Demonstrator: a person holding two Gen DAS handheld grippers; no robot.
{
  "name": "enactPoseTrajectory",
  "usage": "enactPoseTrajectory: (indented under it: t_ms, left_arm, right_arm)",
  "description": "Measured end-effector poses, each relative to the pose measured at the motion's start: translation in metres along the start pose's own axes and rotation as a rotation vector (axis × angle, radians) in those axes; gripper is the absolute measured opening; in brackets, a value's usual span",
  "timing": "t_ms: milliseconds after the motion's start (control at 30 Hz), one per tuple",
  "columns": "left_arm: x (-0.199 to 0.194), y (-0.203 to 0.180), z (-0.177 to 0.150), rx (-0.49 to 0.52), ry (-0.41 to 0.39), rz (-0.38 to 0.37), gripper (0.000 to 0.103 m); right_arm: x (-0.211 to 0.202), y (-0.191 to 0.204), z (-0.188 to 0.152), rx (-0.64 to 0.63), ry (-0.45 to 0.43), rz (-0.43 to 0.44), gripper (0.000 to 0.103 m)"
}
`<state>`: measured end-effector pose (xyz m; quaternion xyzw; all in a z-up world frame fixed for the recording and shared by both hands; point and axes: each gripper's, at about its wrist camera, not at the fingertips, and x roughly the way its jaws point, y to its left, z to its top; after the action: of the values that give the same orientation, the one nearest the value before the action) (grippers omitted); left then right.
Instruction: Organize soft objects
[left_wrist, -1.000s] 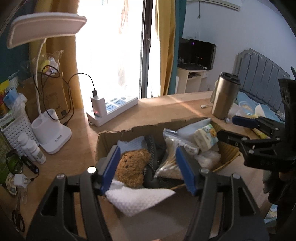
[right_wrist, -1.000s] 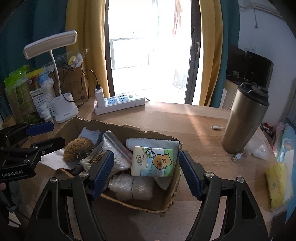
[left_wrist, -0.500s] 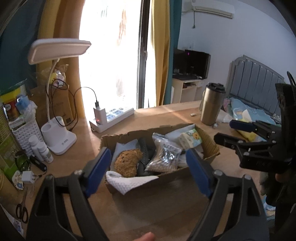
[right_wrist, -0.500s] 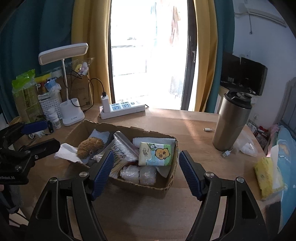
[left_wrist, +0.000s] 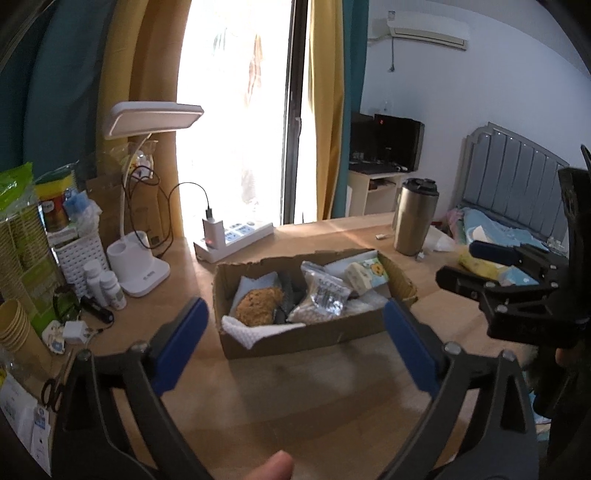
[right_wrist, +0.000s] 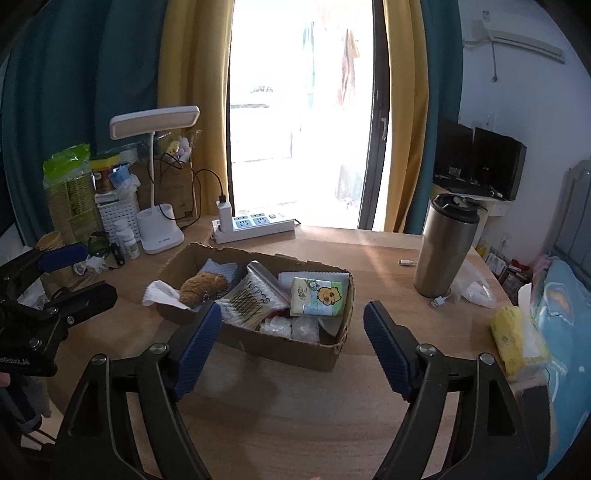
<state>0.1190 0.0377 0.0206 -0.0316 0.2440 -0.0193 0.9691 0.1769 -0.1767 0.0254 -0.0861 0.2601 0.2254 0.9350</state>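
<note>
Several soft items | cardboard box (right_wrist: 295, 350) | brown plush (right_wrist: 202, 287), probably.

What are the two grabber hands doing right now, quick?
Left gripper: open, holding nothing; fingers have just been opening, nothing between them.
Right gripper: open, holding nothing; fingers have just been opening too.

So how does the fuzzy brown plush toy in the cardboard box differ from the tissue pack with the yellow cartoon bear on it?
The fuzzy brown plush toy is rounded and shaggy; the tissue pack with the yellow cartoon bear is flat-sided, smooth and printed. The plush toy lies at the cardboard box's end nearer the white desk lamp; the tissue pack lies at the end nearer the steel tumbler. The plush toy rests against white cloth. Both lie inside the box, untouched.
</note>
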Motion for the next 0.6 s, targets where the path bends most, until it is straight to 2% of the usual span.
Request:
enactPoseTrajectory:
  t_ms: [367, 600]
  left_arm:
    - [-0.045, -0.005, -0.023, -0.102, -0.05, 0.005, 0.097]
    - [-0.071, -0.01, -0.039, -0.114, -0.084, 0.069, 0.097]
  right_arm:
    - [-0.041, 0.009, -0.016, 0.026, -0.057, -0.01, 0.083]
    - [-0.074, 0.016, -0.033, 0.038, -0.095, -0.029, 0.083]
